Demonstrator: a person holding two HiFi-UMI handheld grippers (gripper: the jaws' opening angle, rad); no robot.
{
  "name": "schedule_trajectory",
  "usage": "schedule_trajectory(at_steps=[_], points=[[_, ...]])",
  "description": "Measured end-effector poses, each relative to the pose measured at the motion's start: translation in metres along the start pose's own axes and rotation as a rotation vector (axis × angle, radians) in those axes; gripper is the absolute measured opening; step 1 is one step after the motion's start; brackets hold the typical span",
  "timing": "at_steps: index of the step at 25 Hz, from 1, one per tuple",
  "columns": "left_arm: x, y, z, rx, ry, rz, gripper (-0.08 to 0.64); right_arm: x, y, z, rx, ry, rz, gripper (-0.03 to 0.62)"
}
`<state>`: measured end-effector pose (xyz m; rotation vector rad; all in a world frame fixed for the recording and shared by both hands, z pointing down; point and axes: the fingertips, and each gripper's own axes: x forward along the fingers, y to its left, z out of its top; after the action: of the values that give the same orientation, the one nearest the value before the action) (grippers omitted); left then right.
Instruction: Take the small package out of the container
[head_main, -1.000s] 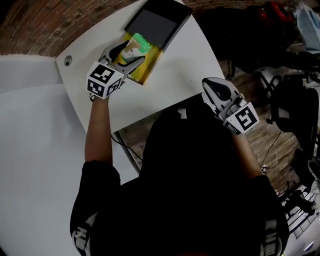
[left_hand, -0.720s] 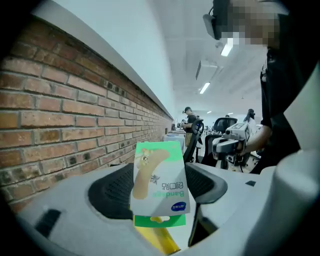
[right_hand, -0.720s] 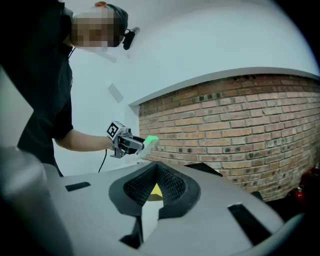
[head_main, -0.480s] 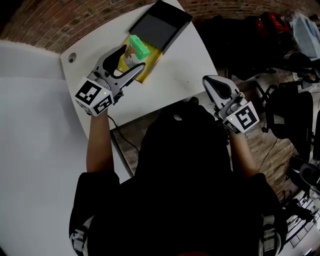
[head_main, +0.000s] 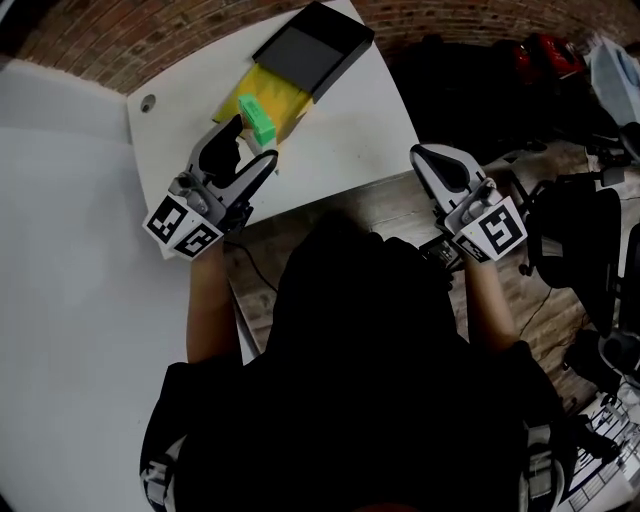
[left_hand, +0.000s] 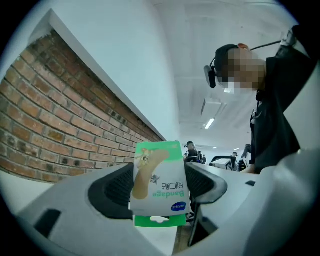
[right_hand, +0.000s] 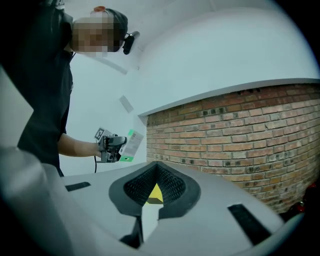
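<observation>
The person's dark-clothed head and shoulders (head_main: 390, 380) fill the bottom of the head view. Just above them, at the right of the frame, the right gripper (head_main: 432, 160) hangs over the wood floor (head_main: 390, 205) beside the table edge. Its own view shows the two jaws closed against each other with nothing between them. Through the small gap below their tips a bit of yellow and white shows.

At the left of the frame the left gripper (head_main: 254, 142) is raised over the near edge of the white table (head_main: 350, 130), with a bare forearm (head_main: 212, 300) behind it. Its jaws stand wide and press on both sides of the small package (left_hand: 159, 182), a green and white bandage pack. The print reads upside down in the left gripper view, and a green hanging tab is at the bottom. In the right gripper view this gripper and the pack show at the middle left, held up in the air against the pale wall (right_hand: 200, 55), so the pack is out of the container.

Beyond the pack in the head view, the yellow container (head_main: 275, 92) lies flat on the table, in the upper middle of the frame. Its far end meets a dark flat tray (head_main: 315, 45) that reaches the table's far corner. A small round hole (head_main: 148, 102) sits in the tabletop toward the upper left. A brick wall (head_main: 130, 45) runs along the top of the frame behind the table.
</observation>
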<state>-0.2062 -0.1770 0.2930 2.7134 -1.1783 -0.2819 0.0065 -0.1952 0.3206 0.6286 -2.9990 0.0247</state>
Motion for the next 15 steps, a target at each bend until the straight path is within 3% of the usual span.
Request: schedule_trajectory(at_steps=[9,15], points=[[0.01,-0.089,-0.023,-0.128,-0.13,-0.021,0.331,-0.084,-0.002,-0.004,0.04,0.007,0.09,0.006],[-0.008,-0.131,-0.025,-0.164,-0.224,-0.012,0.331,-0.105,0.004,-0.008,0.067,-0.024,0.152,0.006]])
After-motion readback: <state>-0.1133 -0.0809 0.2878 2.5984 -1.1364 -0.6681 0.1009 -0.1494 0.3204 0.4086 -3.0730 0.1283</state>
